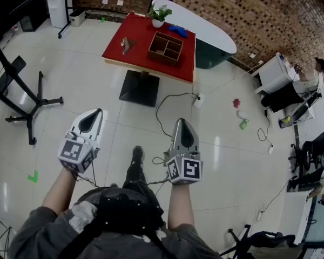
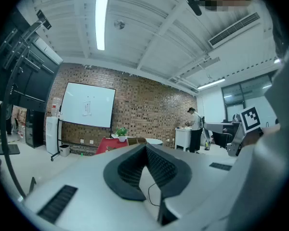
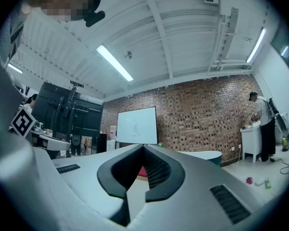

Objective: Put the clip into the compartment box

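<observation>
Far ahead in the head view stands a red table [image 1: 143, 32]. On it lie a small brownish clip [image 1: 128, 45] at the left and a wooden compartment box [image 1: 165, 47] at the right. Both grippers are held low in front of the person, well short of the table. My left gripper [image 1: 99, 111] has its jaws together with nothing between them, which the left gripper view confirms [image 2: 145, 146]. My right gripper [image 1: 182, 121] is likewise shut and empty [image 3: 143, 147]. The red table [image 2: 107, 145] shows small and distant past the left jaws.
A potted plant [image 1: 158, 15] and a blue object [image 1: 178, 31] sit at the table's far edge. A black floor plate [image 1: 140, 88] and a cable [image 1: 164, 108] lie before the table, a black stand [image 1: 28, 102] at left, a white curved counter [image 1: 208, 30] behind.
</observation>
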A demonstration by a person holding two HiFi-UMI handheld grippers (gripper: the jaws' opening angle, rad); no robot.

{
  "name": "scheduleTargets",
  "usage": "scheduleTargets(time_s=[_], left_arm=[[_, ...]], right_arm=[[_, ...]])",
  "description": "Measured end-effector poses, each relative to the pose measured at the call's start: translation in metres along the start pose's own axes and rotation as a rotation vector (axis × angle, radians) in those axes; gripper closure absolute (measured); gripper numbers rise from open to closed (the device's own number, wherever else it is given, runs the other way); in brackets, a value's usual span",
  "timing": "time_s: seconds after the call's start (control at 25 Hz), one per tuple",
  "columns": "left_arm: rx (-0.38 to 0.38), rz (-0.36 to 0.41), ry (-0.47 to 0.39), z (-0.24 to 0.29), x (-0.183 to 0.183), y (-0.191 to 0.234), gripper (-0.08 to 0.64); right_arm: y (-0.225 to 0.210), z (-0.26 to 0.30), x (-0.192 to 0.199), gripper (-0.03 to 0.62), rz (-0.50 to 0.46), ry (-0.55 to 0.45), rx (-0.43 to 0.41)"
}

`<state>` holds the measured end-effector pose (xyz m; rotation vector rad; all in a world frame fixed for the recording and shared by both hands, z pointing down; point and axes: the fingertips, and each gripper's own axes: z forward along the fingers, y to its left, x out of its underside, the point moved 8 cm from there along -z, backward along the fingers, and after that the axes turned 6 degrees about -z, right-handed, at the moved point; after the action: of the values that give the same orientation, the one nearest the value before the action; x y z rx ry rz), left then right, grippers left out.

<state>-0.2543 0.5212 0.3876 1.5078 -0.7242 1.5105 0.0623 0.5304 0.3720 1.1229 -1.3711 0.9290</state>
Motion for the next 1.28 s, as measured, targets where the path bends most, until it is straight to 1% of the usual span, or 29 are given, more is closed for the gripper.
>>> scheduleTargets(time_s=[0.08,0.16,0.28,0.4,0.52,0.64,0.8,0.92,1.08,1.16,1.28], left_arm=[[-0.021,0.012,0.009,0.026,0.003,0.008,0.526],[-0.039,0.042,0.020,0.056,0.006,0.014,0.526],[-0.039,0.077,0.031,0.105,0.008,0.017,0.526],[-0.039,0.063,0.030,0.153,0.005,0.022,0.525],[-0.054,0.057,0.040,0.198,0.005,0.027,0.526],[-0.077,0.079,0.049,0.243,0.007,0.032,0.525],[-0.091,0.091,0.044,0.299,0.005,0.038,0.525],[-0.124,0.091,0.051,0.334,0.005,0.049,0.525],[-0.179,0.078,0.094,0.376,0.004,0.063,0.525],[-0.186,0.074,0.107,0.388,0.004,0.071,0.525],[-0.188,0.068,0.096,0.401,0.001,0.080,0.525]], right_arm=[[-0.014,0.024,0.010,0.566,0.010,0.010,-0.013],[-0.032,0.050,0.020,0.566,0.013,0.010,-0.019],[-0.065,0.088,0.034,0.566,0.020,0.003,-0.013],[-0.098,0.121,0.044,0.566,0.026,0.009,-0.011],[-0.129,0.152,0.056,0.566,0.035,0.014,-0.021],[-0.159,0.183,0.071,0.566,-0.010,0.037,-0.034],[-0.188,0.228,0.081,0.566,-0.052,0.029,-0.074],[-0.205,0.262,0.091,0.566,-0.037,0.023,-0.104],[-0.231,0.307,0.102,0.566,-0.016,0.034,-0.130],[-0.239,0.324,0.104,0.566,-0.009,0.033,-0.130],[-0.245,0.343,0.107,0.566,0.000,0.037,-0.135]])
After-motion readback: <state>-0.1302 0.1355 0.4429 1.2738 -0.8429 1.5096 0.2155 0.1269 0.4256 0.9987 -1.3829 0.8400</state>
